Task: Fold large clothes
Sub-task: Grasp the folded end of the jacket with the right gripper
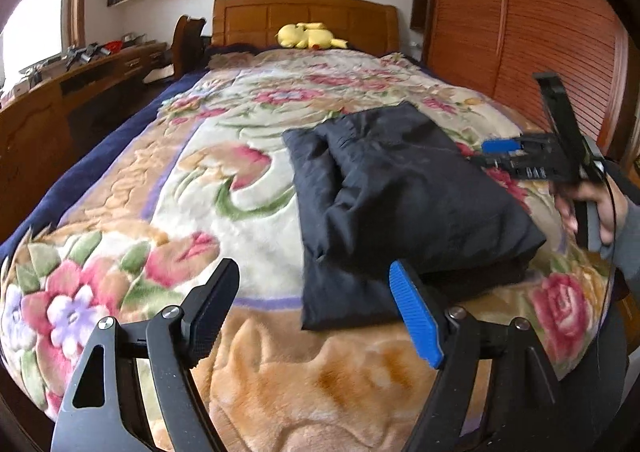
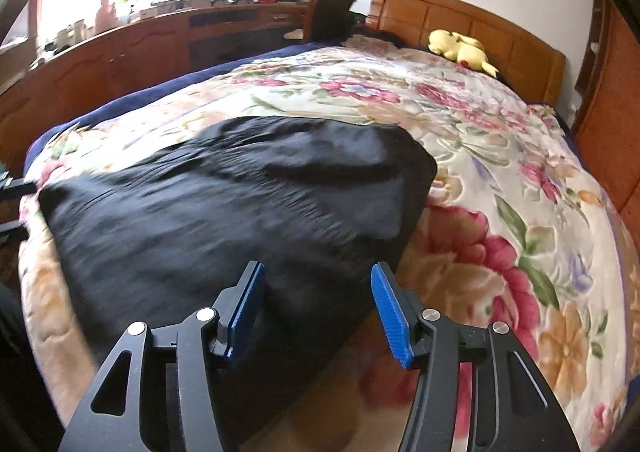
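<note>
A black garment (image 1: 404, 195) lies folded into a thick rectangle on the floral blanket (image 1: 224, 187); it also fills the middle of the right wrist view (image 2: 224, 203). My left gripper (image 1: 316, 312) is open and empty, just above the blanket at the garment's near left corner. My right gripper (image 2: 318, 312) is open and empty, hovering over the garment's near edge. In the left wrist view the right gripper (image 1: 504, 151) shows at the garment's right side, held in a hand.
A yellow plush toy (image 1: 308, 36) lies by the wooden headboard (image 1: 304, 11). A long wooden cabinet (image 2: 120, 47) with clutter runs along the bed's left side. A slatted wooden wardrobe (image 1: 520, 19) stands to the right.
</note>
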`<state>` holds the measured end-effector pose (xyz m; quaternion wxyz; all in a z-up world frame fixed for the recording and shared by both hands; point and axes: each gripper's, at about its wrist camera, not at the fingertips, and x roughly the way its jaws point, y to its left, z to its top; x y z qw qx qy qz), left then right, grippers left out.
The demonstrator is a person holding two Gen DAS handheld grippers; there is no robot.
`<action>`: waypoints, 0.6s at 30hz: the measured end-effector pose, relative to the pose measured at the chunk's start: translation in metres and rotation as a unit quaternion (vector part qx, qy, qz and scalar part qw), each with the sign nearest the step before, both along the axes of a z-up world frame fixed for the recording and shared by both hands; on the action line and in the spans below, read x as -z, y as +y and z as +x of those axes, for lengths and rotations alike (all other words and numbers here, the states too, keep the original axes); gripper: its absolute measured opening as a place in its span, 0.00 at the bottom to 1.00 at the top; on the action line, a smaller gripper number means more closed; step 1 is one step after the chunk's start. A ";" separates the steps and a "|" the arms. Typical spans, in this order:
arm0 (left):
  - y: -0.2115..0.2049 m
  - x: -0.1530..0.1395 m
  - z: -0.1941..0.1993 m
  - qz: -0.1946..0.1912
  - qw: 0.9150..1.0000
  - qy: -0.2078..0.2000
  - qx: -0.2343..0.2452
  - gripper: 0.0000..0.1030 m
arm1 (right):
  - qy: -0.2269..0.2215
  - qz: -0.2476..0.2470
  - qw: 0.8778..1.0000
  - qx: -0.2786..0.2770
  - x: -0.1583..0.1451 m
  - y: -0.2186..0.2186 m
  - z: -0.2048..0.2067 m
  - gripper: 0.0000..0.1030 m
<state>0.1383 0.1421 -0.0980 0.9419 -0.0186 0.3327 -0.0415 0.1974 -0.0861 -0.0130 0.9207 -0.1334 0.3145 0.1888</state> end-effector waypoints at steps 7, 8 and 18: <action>-0.002 0.013 0.009 0.004 1.000 0.024 -0.003 0.76 | 0.028 0.017 0.998 0.045 0.013 -0.004 0.073 0.59; -0.003 0.014 0.011 0.003 1.000 0.025 0.000 0.76 | 0.033 0.020 0.998 0.050 0.015 -0.004 0.081 0.60; -0.014 0.019 0.021 0.002 0.999 0.045 0.013 0.76 | 0.070 0.064 0.994 0.050 0.032 0.000 0.131 0.81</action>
